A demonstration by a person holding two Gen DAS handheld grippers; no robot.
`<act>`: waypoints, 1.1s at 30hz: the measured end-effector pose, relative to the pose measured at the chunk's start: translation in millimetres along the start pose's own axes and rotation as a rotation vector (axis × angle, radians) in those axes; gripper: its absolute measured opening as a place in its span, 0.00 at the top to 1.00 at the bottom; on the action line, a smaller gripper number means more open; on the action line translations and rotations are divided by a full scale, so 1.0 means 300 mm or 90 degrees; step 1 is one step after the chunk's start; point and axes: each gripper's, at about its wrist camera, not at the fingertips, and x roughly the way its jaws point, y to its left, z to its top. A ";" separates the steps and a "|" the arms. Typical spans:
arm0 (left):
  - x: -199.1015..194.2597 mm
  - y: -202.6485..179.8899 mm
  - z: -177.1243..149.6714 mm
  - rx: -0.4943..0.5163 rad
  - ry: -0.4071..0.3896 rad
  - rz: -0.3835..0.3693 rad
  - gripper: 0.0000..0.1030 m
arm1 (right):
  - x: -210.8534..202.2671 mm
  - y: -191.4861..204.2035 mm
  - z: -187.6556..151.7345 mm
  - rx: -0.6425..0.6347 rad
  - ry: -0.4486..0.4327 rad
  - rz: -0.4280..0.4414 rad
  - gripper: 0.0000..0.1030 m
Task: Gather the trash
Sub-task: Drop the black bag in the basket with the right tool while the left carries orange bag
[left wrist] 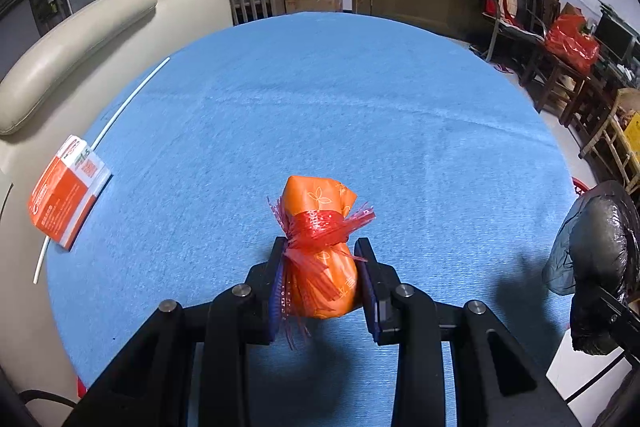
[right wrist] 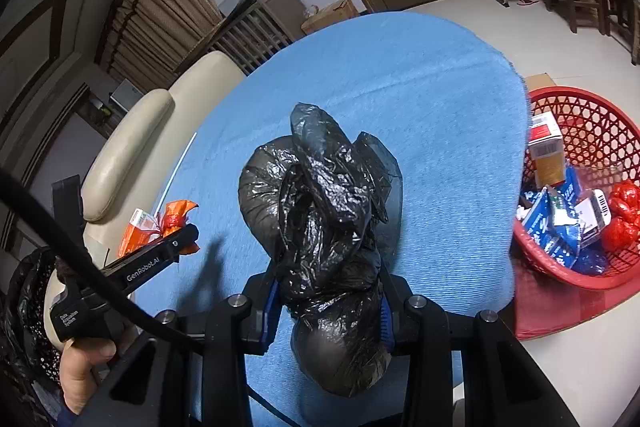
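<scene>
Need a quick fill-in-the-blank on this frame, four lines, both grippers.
1. The left gripper is shut on a bundle coloured ____.
2. The right gripper grips a crumpled black plastic ____.
3. The table is covered by a cloth coloured ____.
4. The floor basket holding trash is coloured ____.

Missing words: orange; bag; blue; red

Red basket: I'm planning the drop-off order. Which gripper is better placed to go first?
Probably the right gripper: its black bag hangs nearest the red basket; the left gripper with the orange packet is farther away.
</scene>
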 end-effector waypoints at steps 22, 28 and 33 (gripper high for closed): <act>-0.054 -0.217 0.028 0.080 -0.014 -0.063 0.67 | -0.254 -0.220 0.007 0.066 -0.076 -0.072 0.60; -0.071 -0.252 0.014 0.098 -0.011 -0.078 0.67 | -0.326 -0.331 0.049 0.091 -0.101 -0.118 0.60; -0.079 -0.290 0.015 0.112 -0.011 -0.088 0.67 | -0.382 -0.418 0.078 0.113 -0.120 -0.156 0.60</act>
